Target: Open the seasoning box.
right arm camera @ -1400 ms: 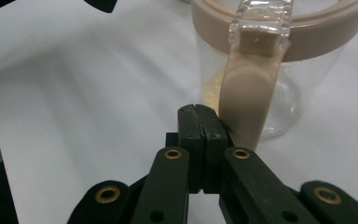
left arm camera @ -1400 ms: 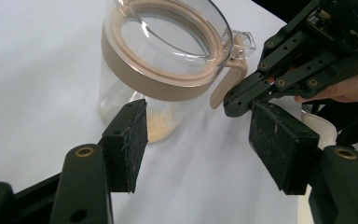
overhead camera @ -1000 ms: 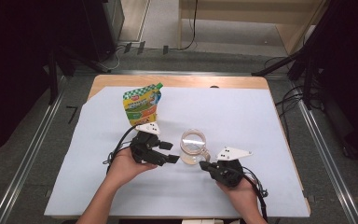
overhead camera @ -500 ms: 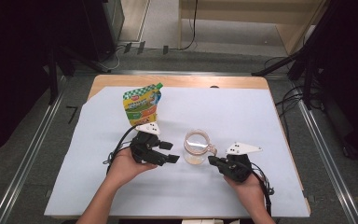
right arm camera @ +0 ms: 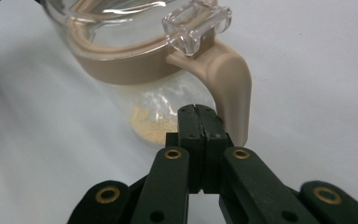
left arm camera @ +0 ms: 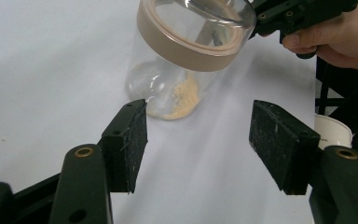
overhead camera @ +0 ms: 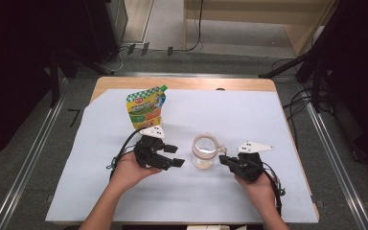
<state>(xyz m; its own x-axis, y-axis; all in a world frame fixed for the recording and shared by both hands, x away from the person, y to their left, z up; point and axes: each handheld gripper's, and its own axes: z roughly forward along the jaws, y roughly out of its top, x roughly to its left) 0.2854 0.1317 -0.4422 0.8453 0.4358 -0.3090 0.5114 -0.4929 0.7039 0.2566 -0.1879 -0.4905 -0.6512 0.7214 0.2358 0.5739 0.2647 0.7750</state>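
Jar (right arm camera: 135, 60) top cut off at upper edge of right gripper view; pouch (overhead camera: 146, 108) print too small to read.

At the bottom of the frame the left claw (left arm camera: 200, 144) stands with its two black jaws well apart and nothing between them. Beyond the gap, in the upper middle, a clear glass jar (left arm camera: 186, 60) with a tan rim band stands on the white tabletop (left arm camera: 42, 70), a little pale yellow powder (left arm camera: 182, 100) lying in its bottom. At the upper right, the right claw (left arm camera: 284, 14) in a hand (left arm camera: 340, 39) reaches the jar's rim.
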